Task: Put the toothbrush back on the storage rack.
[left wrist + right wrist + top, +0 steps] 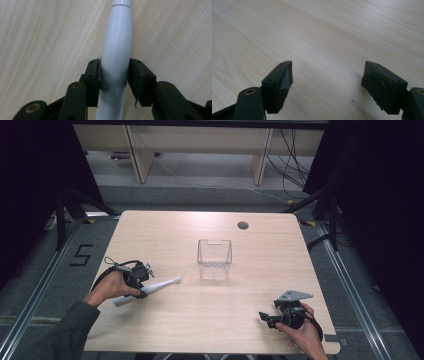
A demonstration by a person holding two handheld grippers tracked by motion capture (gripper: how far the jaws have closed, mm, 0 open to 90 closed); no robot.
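Note:
A white toothbrush-like wand [159, 285] lies on the wooden table [210, 315] at the left, its thin end pointing right toward the box. My left gripper [142, 286] is shut on its thick handle. In the left gripper view both pads press the sides of the white handle [117, 42], which runs up between the left gripper [115, 68] and on past the jaws. My right gripper [265, 318] rests low near the table's front right, held by a hand. In the right gripper view the right gripper [328, 72] stands open with only bare wood between its jaws.
A clear plastic box [214, 259] stands upright at the table's middle, nothing visible inside it. A round cable hole [243, 225] sits near the far edge. Dark stands and cables flank the table on both sides.

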